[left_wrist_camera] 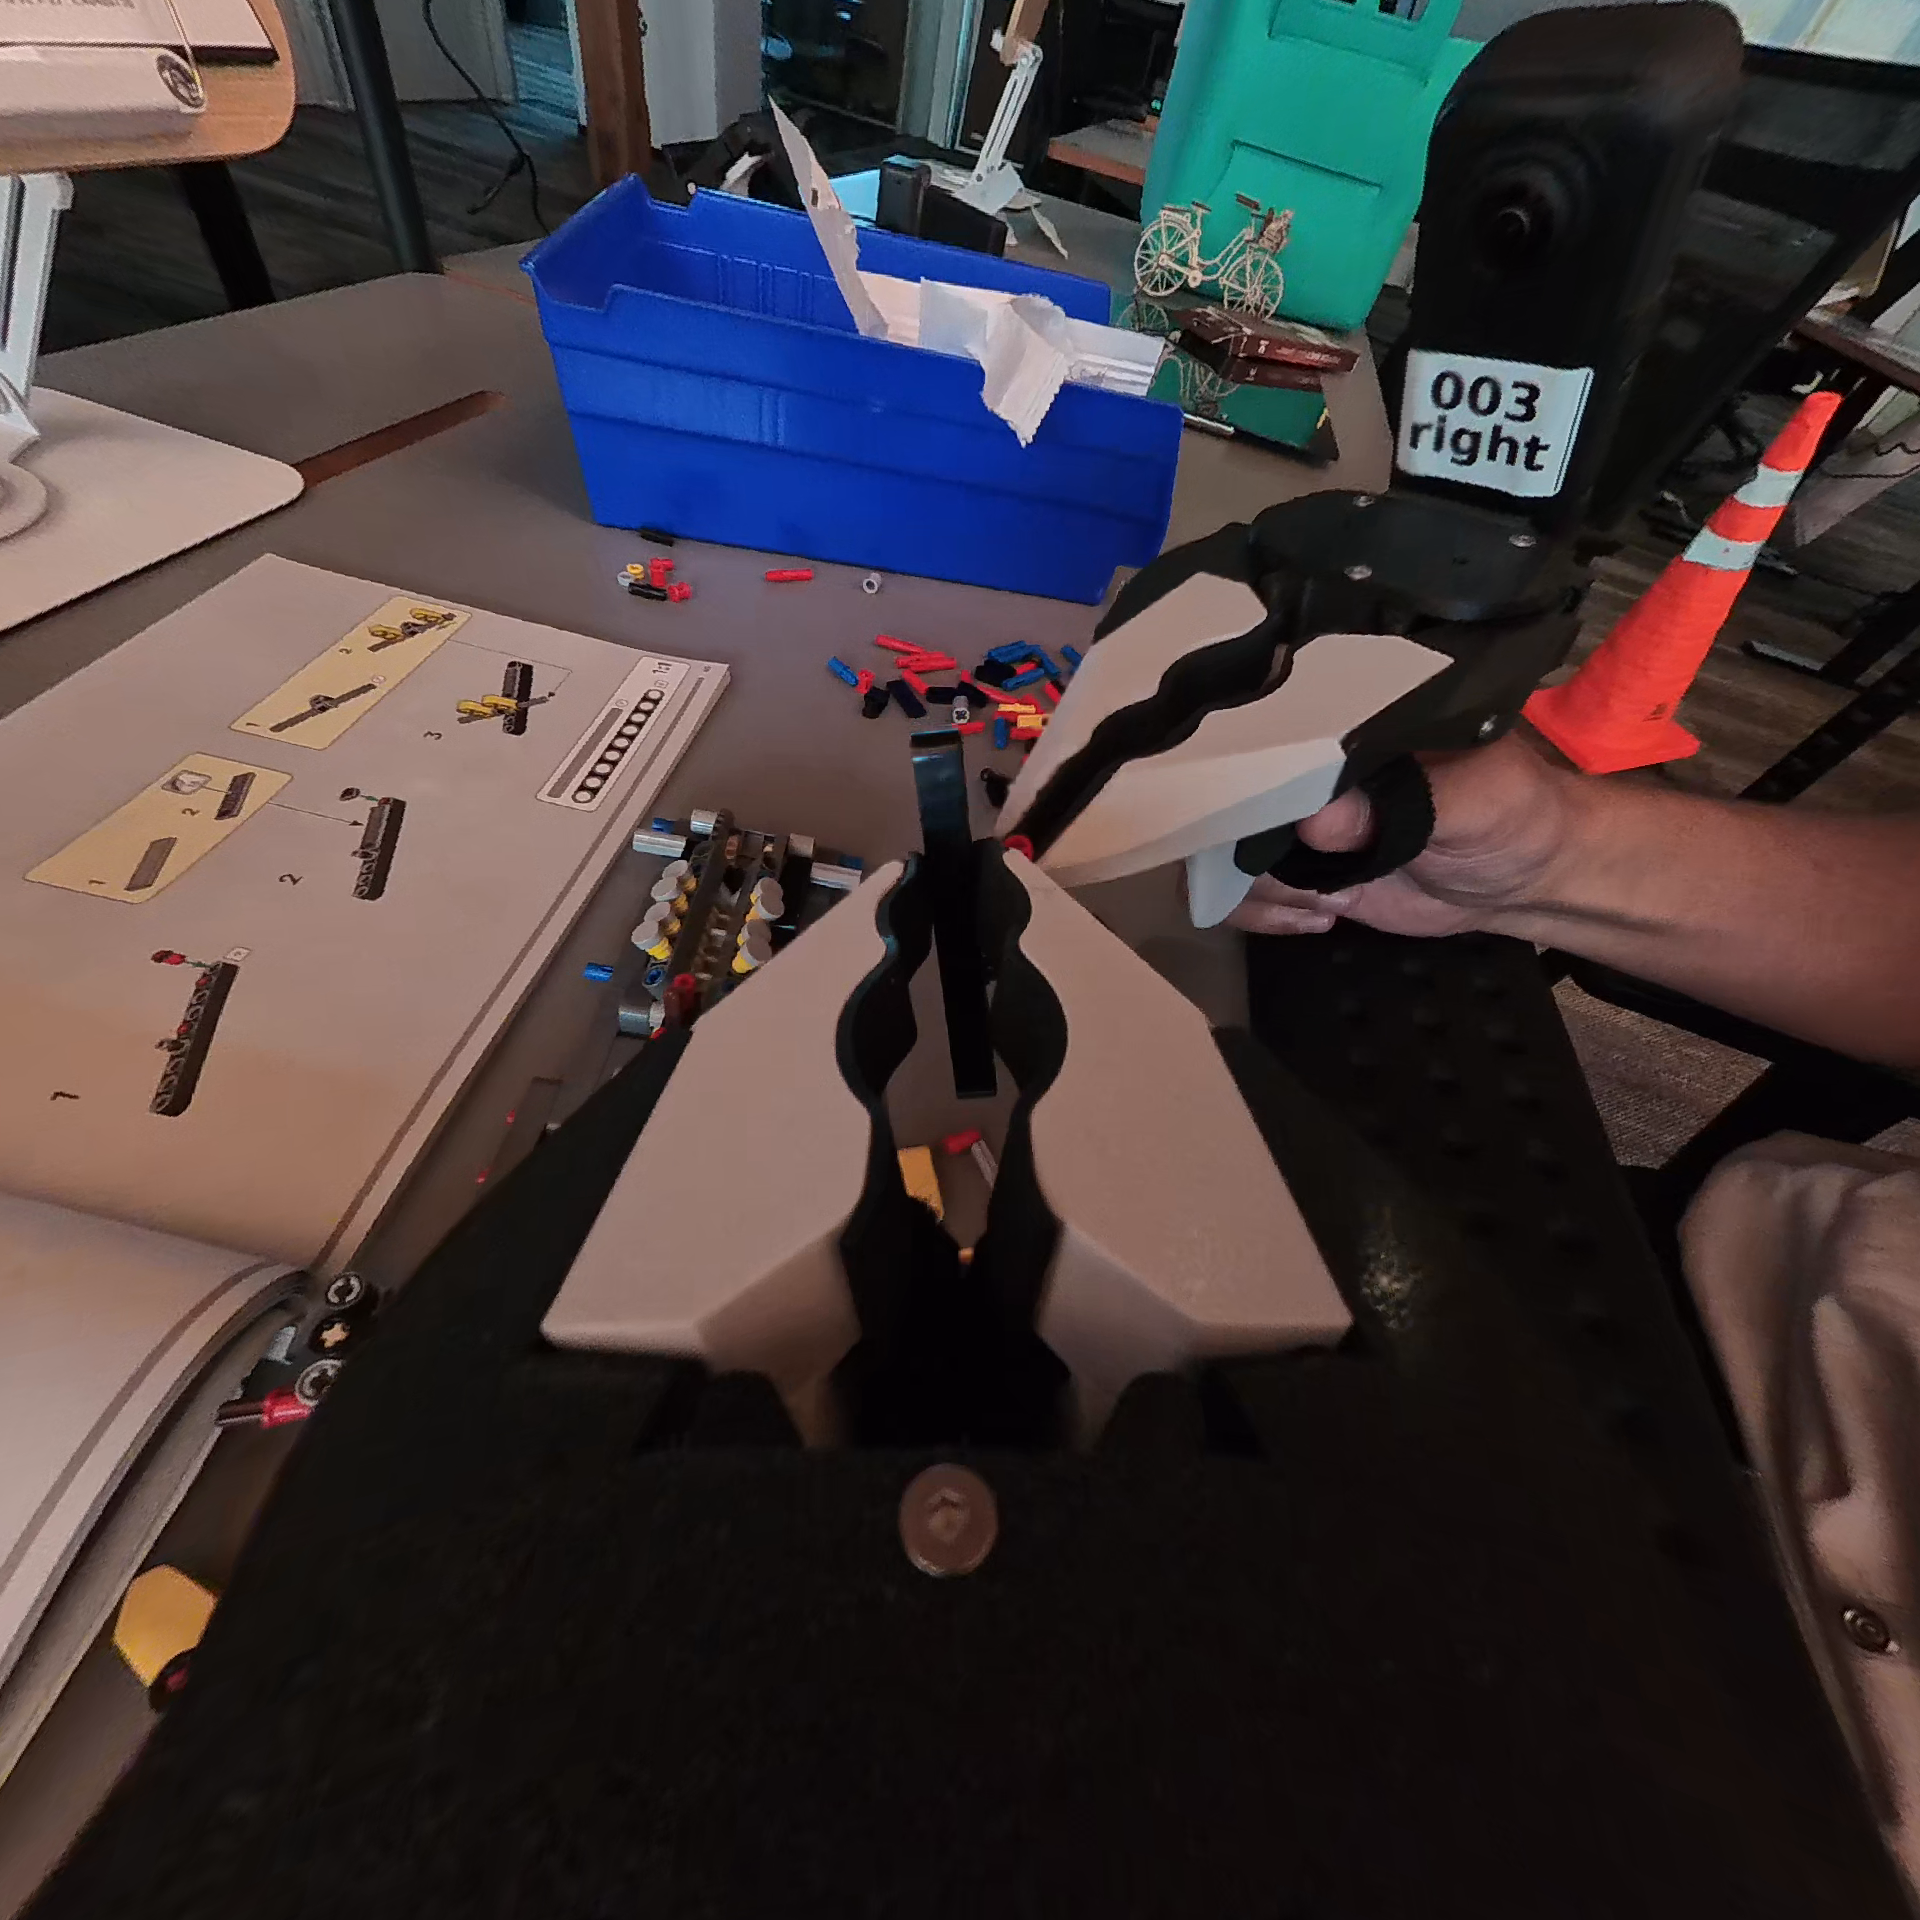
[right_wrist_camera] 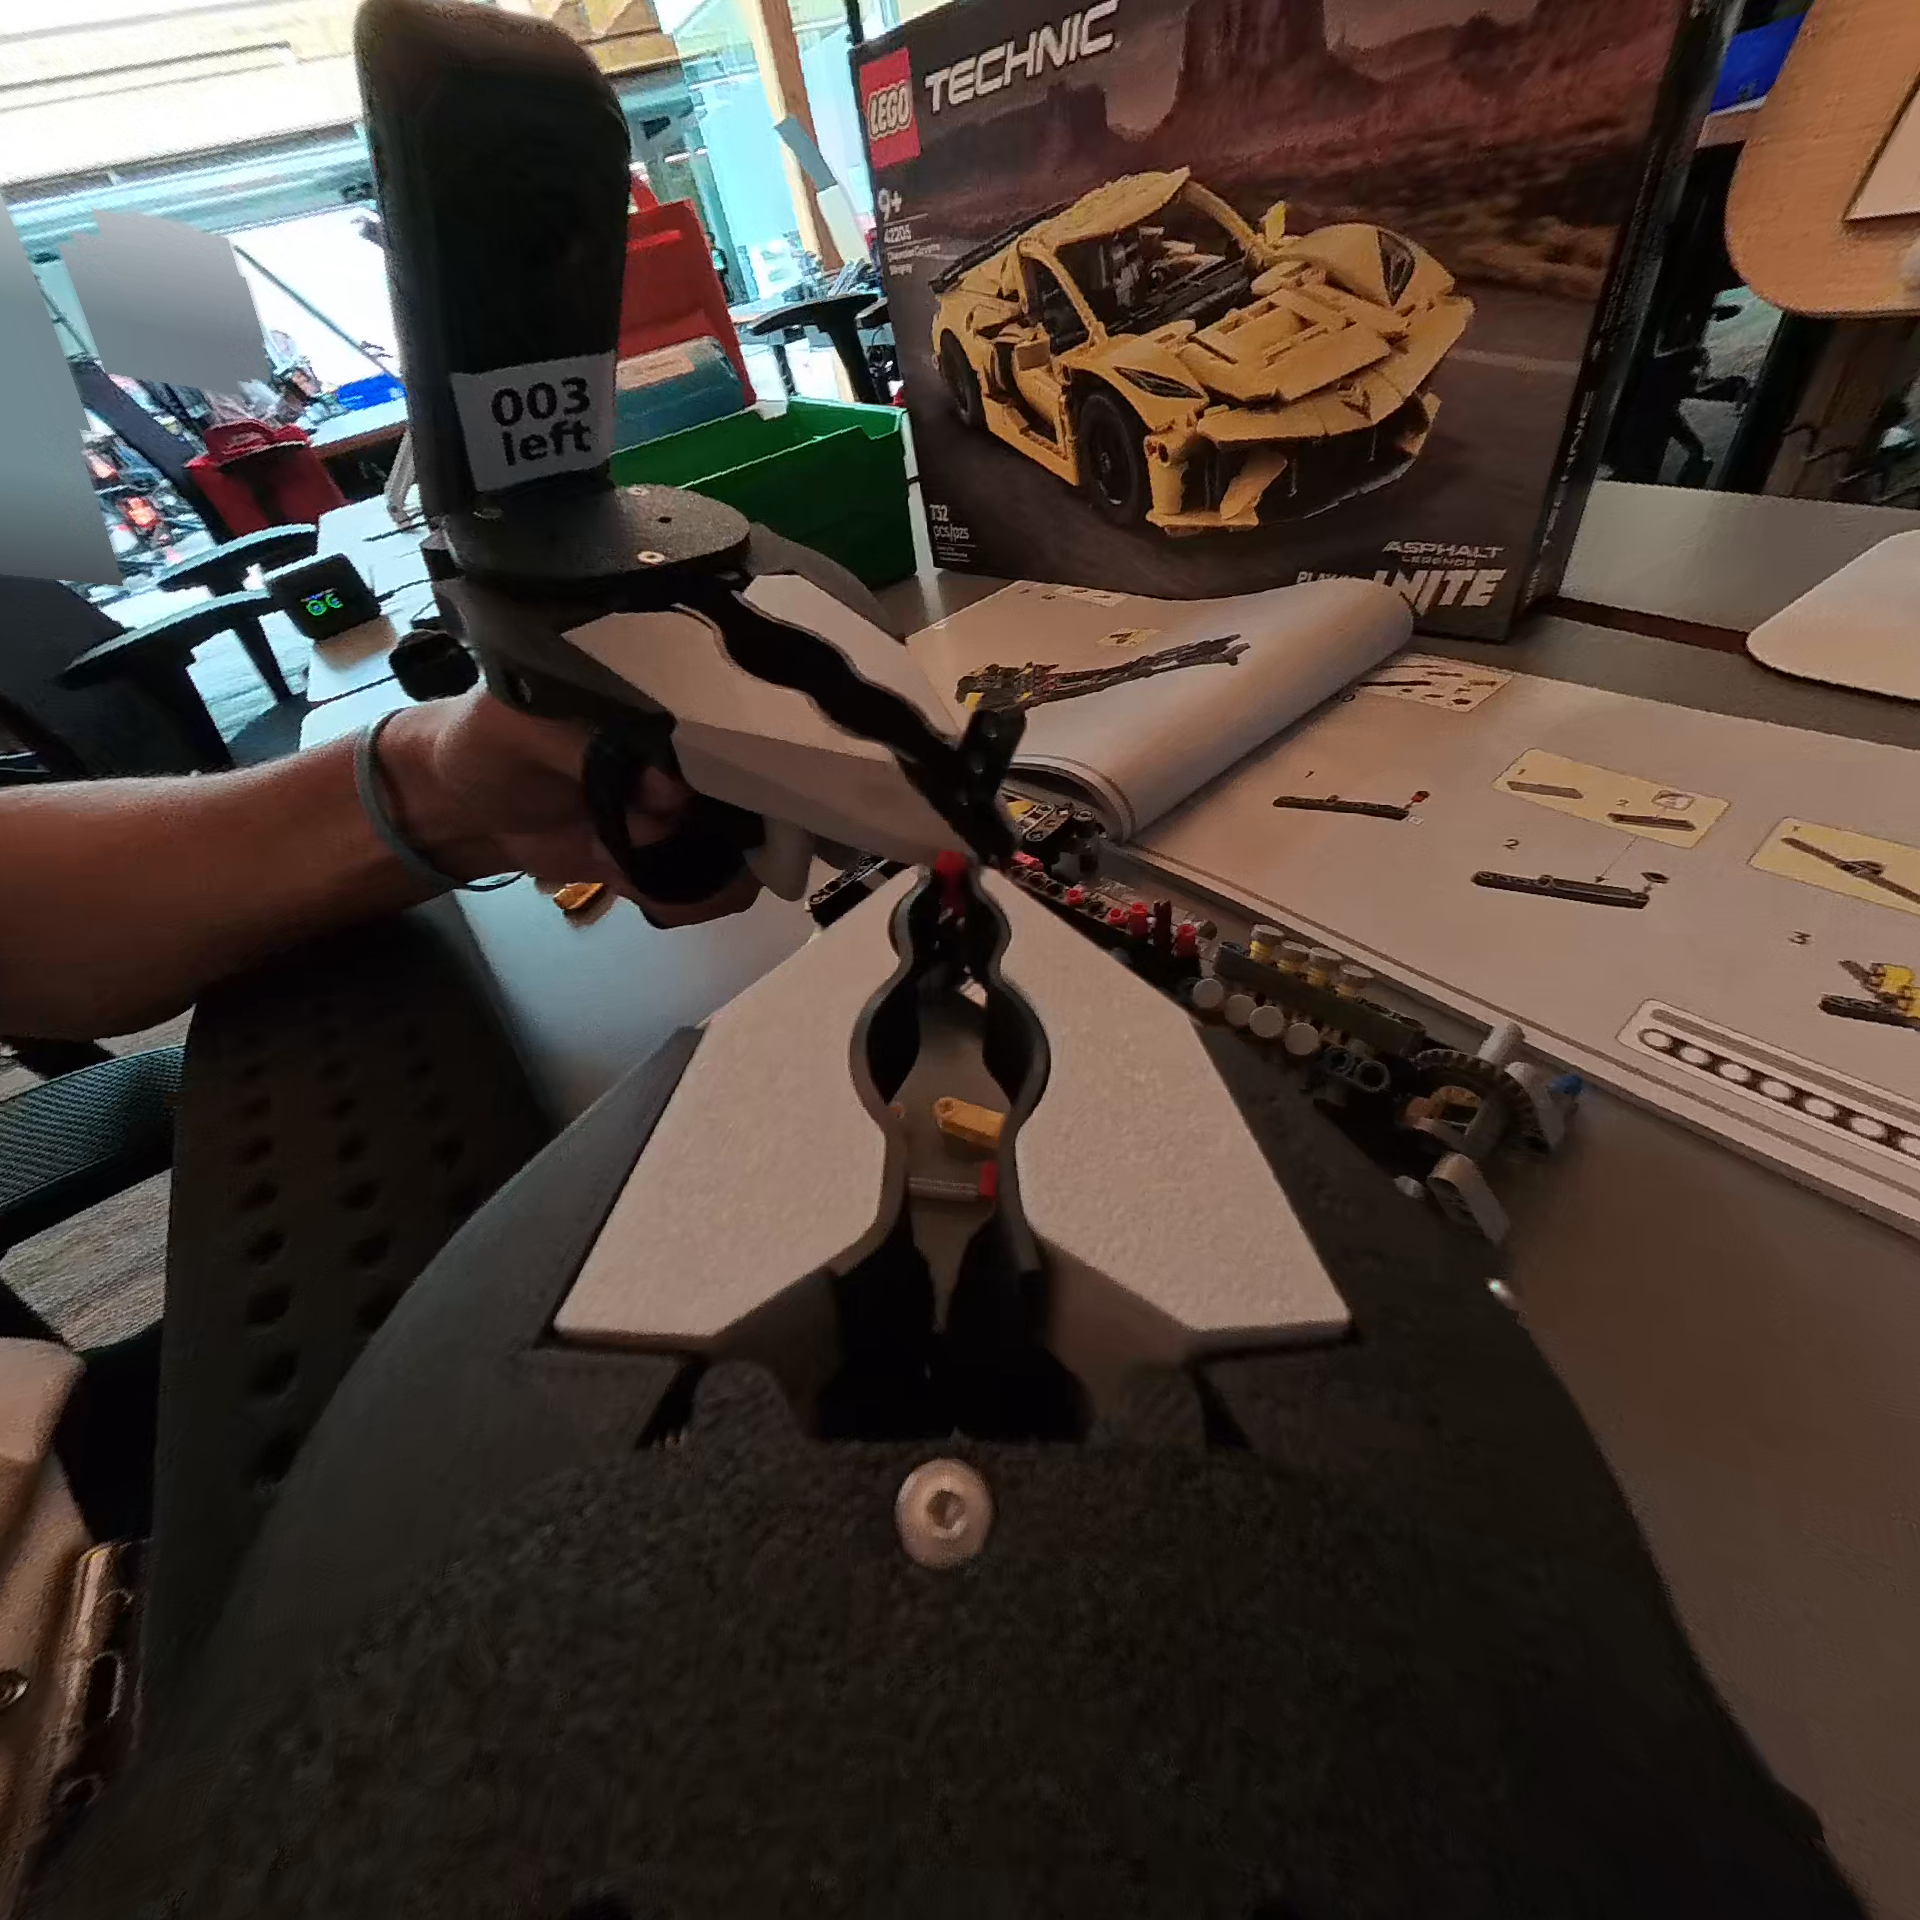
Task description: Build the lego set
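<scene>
Above the table's edge, the left gripper (left_wrist_camera: 961, 868) pinches a black beam (left_wrist_camera: 954, 914) upright so its holes face the right gripper (right_wrist_camera: 951, 883), which pinches a red pin (right_wrist_camera: 948, 871) at its side, presumably for insertion.

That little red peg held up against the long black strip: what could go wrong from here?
The red peg is pinched only at the very tips of the right gripper, so a slightly off-line push might pop it loose to drop among the loose pieces on the table. The black beam sticks far out of the left gripper; sideways pressure could twist it in the jaws. Both grippers sit above the half-built assembly and might bump it.
</scene>
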Tool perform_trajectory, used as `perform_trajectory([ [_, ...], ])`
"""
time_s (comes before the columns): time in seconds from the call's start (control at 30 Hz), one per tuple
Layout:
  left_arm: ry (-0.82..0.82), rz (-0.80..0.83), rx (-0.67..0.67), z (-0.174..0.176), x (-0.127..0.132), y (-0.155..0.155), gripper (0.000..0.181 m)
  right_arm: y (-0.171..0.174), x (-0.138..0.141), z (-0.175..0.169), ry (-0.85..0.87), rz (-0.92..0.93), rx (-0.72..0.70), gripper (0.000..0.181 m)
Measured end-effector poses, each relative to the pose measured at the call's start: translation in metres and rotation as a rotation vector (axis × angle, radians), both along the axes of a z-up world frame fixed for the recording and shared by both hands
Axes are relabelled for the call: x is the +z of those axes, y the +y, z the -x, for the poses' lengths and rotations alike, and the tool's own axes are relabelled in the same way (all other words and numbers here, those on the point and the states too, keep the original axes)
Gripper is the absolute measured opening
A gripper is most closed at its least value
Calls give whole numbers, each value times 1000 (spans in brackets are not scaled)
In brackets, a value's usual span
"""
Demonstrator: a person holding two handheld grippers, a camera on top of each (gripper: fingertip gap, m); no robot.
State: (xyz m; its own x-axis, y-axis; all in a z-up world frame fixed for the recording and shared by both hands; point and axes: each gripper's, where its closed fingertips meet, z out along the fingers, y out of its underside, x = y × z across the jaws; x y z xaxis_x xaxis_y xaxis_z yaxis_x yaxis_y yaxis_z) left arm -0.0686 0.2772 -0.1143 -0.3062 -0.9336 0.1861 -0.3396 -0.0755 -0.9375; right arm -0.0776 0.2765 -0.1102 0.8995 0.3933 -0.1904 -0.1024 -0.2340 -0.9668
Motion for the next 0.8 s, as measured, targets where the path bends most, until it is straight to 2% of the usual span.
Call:
perform_trajectory([
  [0.43, -2, -110, 20, 1, -2, 6, 6, 4, -5, -1, -47, 17, -22, 4],
  [0.8, 3, -64, 15, 0, -3, 4, 6, 4, -8, -3, -37, 32, -19, 4],
])
